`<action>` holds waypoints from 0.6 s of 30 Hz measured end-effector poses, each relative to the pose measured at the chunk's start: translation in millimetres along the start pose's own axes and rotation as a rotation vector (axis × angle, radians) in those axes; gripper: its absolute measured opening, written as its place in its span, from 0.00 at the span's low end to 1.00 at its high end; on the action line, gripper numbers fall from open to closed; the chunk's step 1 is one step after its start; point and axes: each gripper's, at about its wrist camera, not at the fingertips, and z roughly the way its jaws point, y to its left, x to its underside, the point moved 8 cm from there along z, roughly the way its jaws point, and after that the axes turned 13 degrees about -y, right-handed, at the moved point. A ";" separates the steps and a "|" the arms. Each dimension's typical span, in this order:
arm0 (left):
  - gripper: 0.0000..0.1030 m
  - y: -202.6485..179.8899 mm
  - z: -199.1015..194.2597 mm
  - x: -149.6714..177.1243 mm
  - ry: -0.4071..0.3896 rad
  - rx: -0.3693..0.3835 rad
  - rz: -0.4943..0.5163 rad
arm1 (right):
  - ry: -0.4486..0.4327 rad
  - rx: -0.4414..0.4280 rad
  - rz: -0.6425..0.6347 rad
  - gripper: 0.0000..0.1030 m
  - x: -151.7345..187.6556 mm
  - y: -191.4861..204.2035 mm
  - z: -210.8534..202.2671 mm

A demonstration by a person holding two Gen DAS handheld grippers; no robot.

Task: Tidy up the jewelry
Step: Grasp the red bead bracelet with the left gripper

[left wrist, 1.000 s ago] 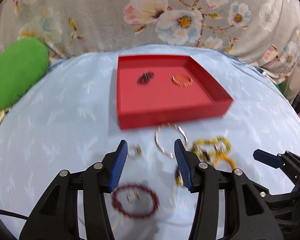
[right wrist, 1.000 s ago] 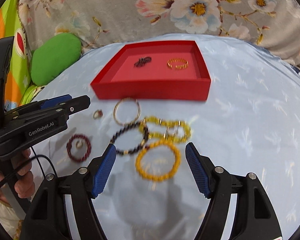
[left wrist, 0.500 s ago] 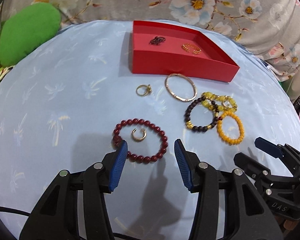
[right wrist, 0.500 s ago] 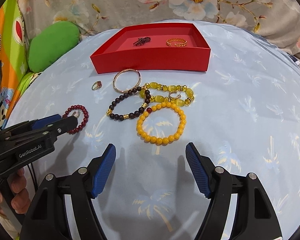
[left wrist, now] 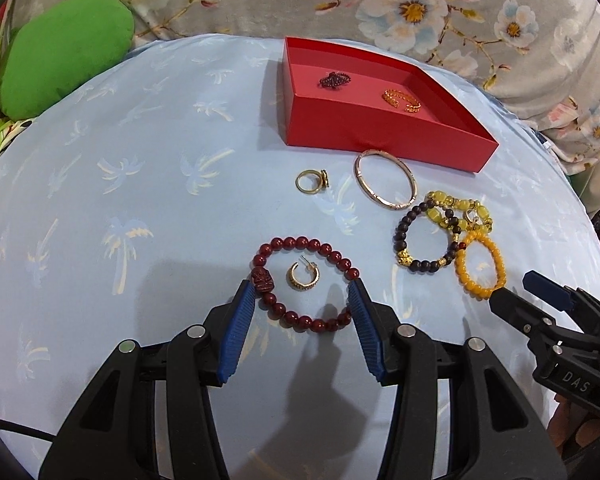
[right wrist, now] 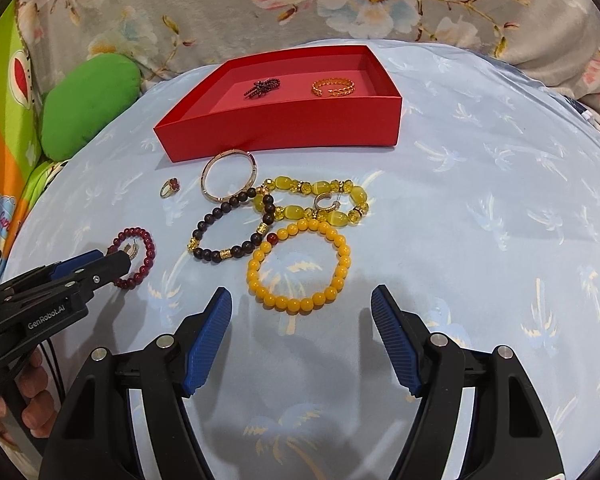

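Observation:
A red tray (left wrist: 380,132) (right wrist: 284,128) at the back holds a dark brooch (left wrist: 334,80) and a gold cuff ring (left wrist: 401,100). My left gripper (left wrist: 302,292) is open, its fingers straddling a dark red bead bracelet (left wrist: 336,260) with a gold hoop earring (left wrist: 303,276) inside it. My right gripper (right wrist: 302,296) is open just in front of an orange bead bracelet (right wrist: 300,268). A dark bead bracelet (right wrist: 228,228), a yellow stone bracelet (right wrist: 312,200), a gold bangle (left wrist: 384,179) and a gold ring (left wrist: 311,181) lie in front of the tray.
Everything lies on a light blue cloth with palm prints (left wrist: 140,200). A green cushion (left wrist: 60,56) sits at the back left. A floral fabric (right wrist: 340,4) runs along the back. A small hoop earring (right wrist: 326,204) lies on the yellow bracelet.
Both grippers have pulled back from the tray and come lower. The left one now straddles the dark red bracelet; the right one is closer to the orange bracelet.

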 end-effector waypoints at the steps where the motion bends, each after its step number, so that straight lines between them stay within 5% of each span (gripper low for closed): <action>1: 0.45 2.0 0.1 0.4 0.002 -0.004 0.003 | -0.002 0.000 0.000 0.67 -0.4 0.3 0.2; 6: 0.43 9.9 -0.7 5.6 0.008 -0.020 0.009 | 0.003 0.003 0.003 0.67 -0.6 0.2 1.9; 12: 0.20 15.2 0.8 4.3 -0.009 -0.046 0.027 | -0.004 0.019 0.007 0.67 -1.7 -3.2 0.5; 18: 0.08 6.4 4.2 3.5 -0.008 -0.020 0.035 | -0.006 0.044 0.022 0.67 -5.7 -11.4 4.0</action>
